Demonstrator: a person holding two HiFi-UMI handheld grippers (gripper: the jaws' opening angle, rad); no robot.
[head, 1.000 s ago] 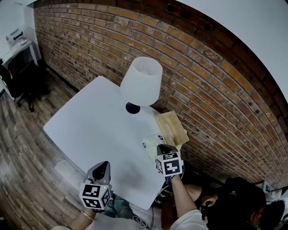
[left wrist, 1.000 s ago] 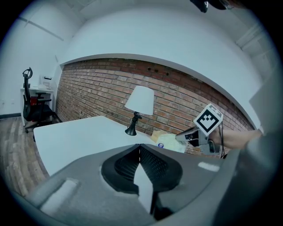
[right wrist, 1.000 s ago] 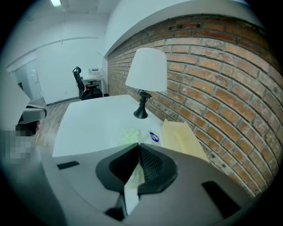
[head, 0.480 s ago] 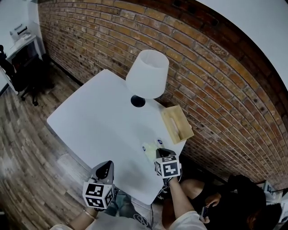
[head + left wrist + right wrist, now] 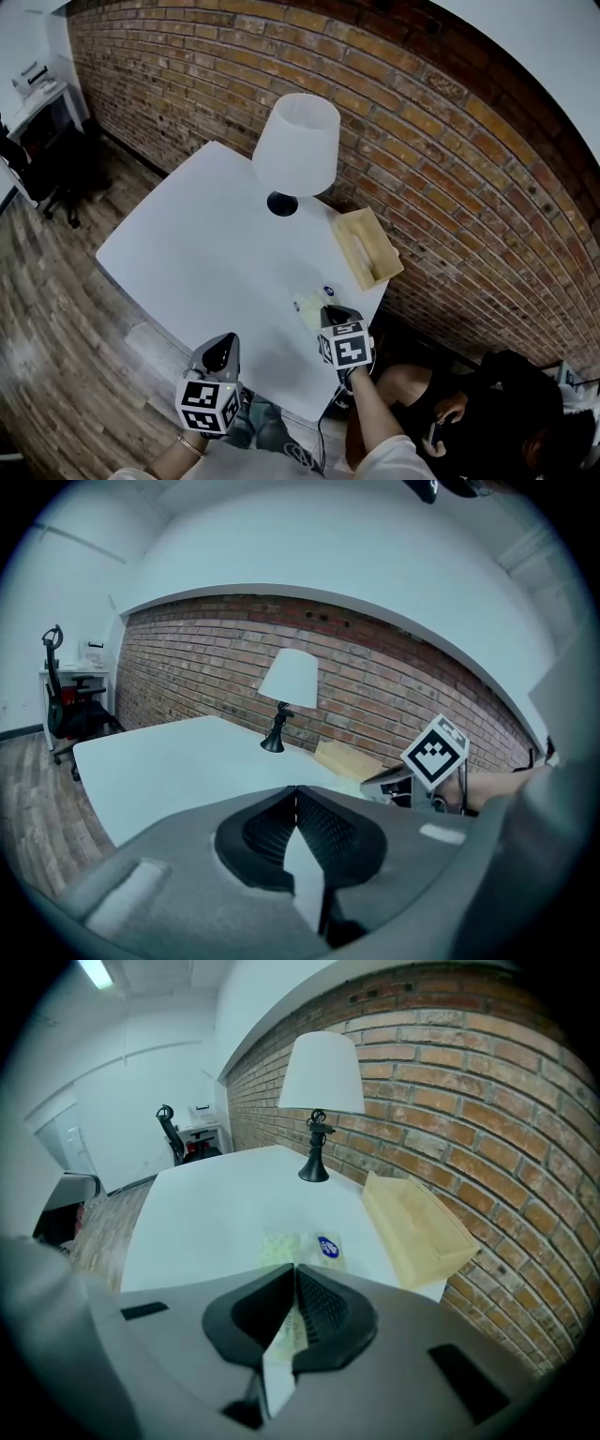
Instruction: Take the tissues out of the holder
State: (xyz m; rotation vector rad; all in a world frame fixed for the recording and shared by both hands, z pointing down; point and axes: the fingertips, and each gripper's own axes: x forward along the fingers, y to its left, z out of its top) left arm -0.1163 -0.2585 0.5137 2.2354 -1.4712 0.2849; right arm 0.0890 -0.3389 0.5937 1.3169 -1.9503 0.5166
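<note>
**Tissue pack out on the surface, pinched by the right gripper**

The flat, pale yellow-green tissue pack [image 5: 311, 305] with a round blue label lies on the white surface [image 5: 202, 244], right at the tip of the right gripper [image 5: 327, 312]. In the right gripper view the jaws are clenched together, and the pack's near edge runs in under their tips, with its pale patterned wrapper showing through the gap behind them. The right gripper is therefore grasping the pack by that edge. The rest of the pack rests flat ahead of the jaws, blue label toward the far end.

The light wooden, box-shaped tissue holder [image 5: 367, 248] stands apart from the pack, farther out along the red brick wall [image 5: 441, 141] at the surface's edge. Its open top shows only pale wood.

The left gripper [image 5: 223, 341] hangs over the near edge of the surface, well apart from the pack. Its jaws are clenched together with nothing between them.

A table lamp with a white shade and black base [image 5: 295, 145] stands beyond the holder, near the wall
</note>
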